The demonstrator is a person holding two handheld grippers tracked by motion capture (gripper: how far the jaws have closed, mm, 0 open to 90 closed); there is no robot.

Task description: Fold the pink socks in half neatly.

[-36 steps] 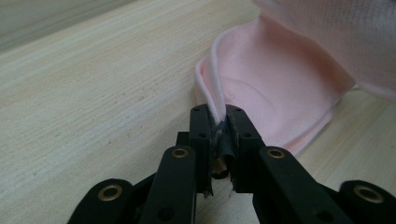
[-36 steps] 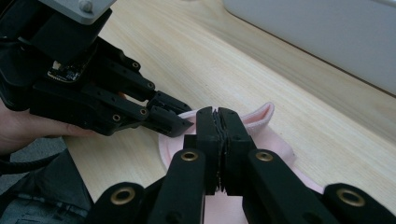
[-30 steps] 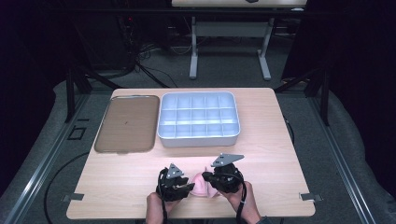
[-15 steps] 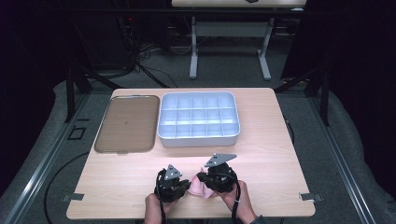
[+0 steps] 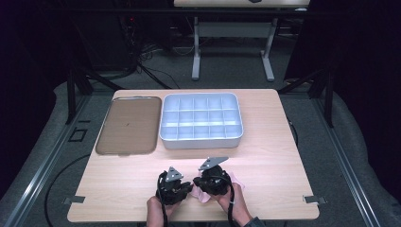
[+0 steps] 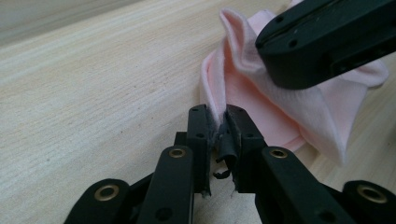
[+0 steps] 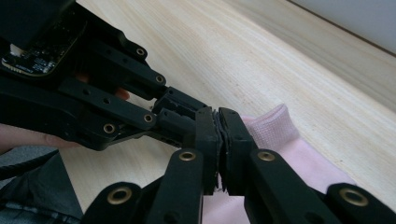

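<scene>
Two grippers pinch a small pink cloth at the near edge of the table.

On the left, the left gripper (image 6: 217, 122) has just been closing its jaws, and they now hold a thin fold of the pink cloth (image 6: 280, 107) between them. Just to the right, the right gripper (image 7: 218, 122) is squeezed tight too, with the cloth's edge between its tips. The cloth lies on the wooden table (image 5: 265, 156), near the person, well apart from the far brown tray (image 5: 127, 124) and the grey box (image 5: 202, 118) with many little spaces. The left hold is only on an edge, so a hard pull could make the cloth slip out, and the two grippers could bump.
</scene>
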